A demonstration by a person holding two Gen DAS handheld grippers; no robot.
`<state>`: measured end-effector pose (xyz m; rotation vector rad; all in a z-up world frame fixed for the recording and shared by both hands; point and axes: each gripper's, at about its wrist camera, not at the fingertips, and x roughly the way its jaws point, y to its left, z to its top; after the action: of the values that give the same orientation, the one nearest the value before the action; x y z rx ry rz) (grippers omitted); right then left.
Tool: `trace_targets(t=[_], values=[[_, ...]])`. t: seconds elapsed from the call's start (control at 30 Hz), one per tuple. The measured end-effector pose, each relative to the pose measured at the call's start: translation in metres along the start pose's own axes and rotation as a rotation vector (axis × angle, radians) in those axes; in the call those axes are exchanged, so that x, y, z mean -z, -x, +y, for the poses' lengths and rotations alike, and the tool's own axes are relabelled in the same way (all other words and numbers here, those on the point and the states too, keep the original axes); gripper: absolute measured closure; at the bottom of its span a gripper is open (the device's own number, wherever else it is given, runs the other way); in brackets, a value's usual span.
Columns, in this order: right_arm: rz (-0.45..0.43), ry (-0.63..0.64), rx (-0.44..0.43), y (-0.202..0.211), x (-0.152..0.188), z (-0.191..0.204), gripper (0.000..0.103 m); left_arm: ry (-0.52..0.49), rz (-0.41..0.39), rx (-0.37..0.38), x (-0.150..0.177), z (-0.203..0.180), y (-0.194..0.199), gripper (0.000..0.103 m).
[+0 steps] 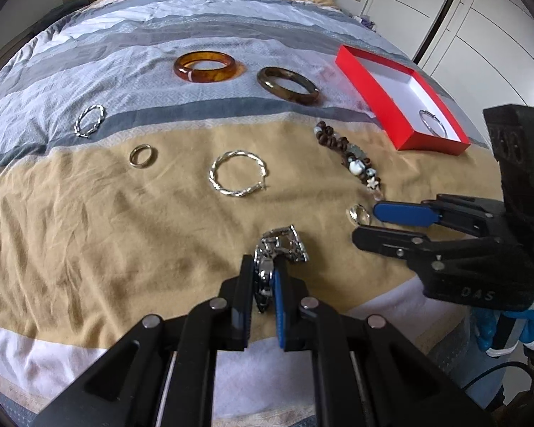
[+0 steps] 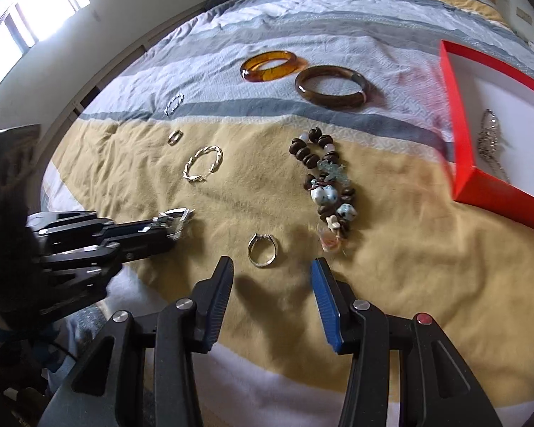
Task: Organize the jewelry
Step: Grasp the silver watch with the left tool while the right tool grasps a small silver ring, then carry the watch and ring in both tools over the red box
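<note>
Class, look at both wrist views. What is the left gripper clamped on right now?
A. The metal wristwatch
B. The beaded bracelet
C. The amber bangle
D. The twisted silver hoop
A. The left gripper has its jaws closed on the metal wristwatch, whose band sticks out past the fingertips, while the amber bangle, beaded bracelet and twisted silver hoop lie untouched on the bedspread.
</note>
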<state>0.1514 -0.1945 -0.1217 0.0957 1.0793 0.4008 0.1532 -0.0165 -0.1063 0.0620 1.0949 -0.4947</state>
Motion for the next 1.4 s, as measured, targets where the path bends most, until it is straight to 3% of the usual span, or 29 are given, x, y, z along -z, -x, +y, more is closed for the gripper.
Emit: trace_targets(t=[0.1,0.23,0.4,0.6,0.8,1.1,1.23,1.4], values=[[0.007,0.005,0.017,-0.008,-0.005,0.001,0.062,0.015,-0.013,-0.002,0.0,0.005,0.008,0.093],[0.016,0.009,0.05,-0.011,-0.008,0.001,0.085,0.023,-0.03,-0.013,0.0,0.007,0.017,0.093],[0.006,0.019,0.059,-0.002,-0.005,0.006,0.085,0.012,-0.056,-0.033,0.001,0.002,0.034,0.093],[-0.078,0.015,0.065,0.038,0.0,0.01,0.085,-0.028,-0.101,-0.032,-0.013,-0.015,0.056,0.093],[-0.17,-0.023,0.113,0.087,0.0,-0.02,0.085,-0.074,-0.12,0.011,-0.046,-0.047,0.055,0.093],[-0.259,-0.127,0.264,0.134,-0.033,-0.128,0.085,-0.169,-0.123,0.118,-0.133,-0.126,0.001,0.093],[-0.26,-0.156,0.303,0.129,-0.057,-0.173,0.085,-0.189,-0.111,0.15,-0.174,-0.158,-0.037,0.093],[-0.225,-0.177,0.324,0.102,-0.086,-0.218,0.085,-0.174,-0.085,0.124,-0.211,-0.186,-0.096,0.093]])
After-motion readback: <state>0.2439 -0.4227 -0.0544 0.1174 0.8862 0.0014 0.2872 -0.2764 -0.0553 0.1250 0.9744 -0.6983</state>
